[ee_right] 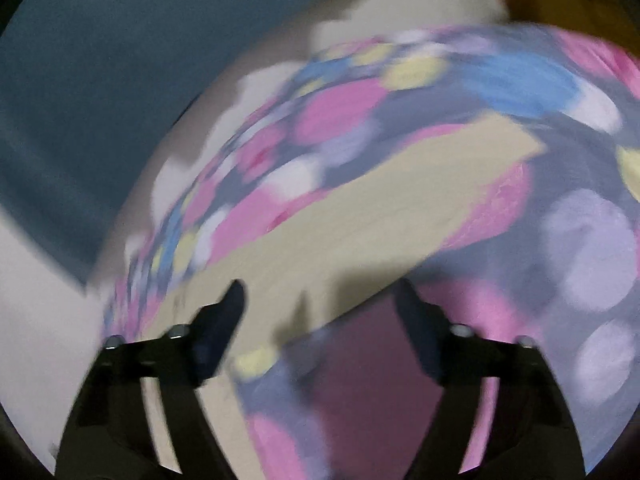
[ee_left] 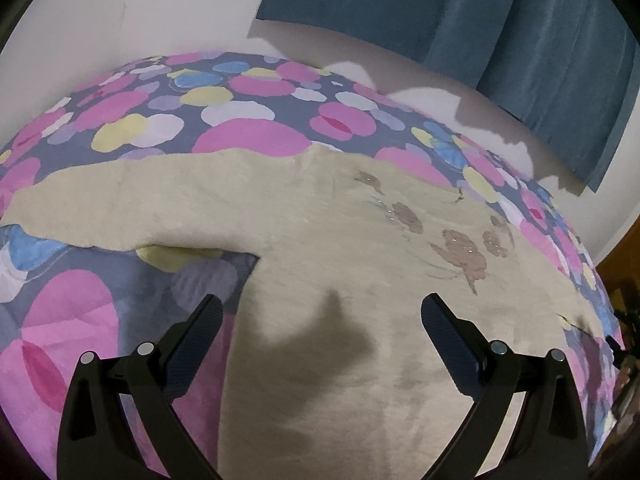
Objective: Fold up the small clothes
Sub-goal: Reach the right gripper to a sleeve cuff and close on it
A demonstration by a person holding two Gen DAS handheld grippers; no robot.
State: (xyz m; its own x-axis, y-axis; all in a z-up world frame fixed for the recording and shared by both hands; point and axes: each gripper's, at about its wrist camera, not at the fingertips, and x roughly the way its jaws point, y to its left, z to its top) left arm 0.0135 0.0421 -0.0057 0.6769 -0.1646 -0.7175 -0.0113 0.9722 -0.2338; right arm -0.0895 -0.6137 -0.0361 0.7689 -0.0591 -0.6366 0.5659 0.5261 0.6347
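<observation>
A cream fleece top [ee_left: 328,232] with brown butterfly prints lies spread flat on a bed, its left sleeve stretched out to the left. My left gripper [ee_left: 322,314] is open and empty, hovering over the top's body near the left armpit. In the blurred right wrist view, a sleeve of the cream top [ee_right: 392,200] runs diagonally across the bedcover. My right gripper [ee_right: 320,300] is open and empty above the sleeve's lower edge.
The bedcover [ee_left: 168,120] has pink, blue, yellow and lilac spots on grey. A teal curtain [ee_left: 460,16] hangs behind the bed against a white wall [ee_left: 120,12]. The bed's right edge [ee_left: 608,300] drops off to dark clutter.
</observation>
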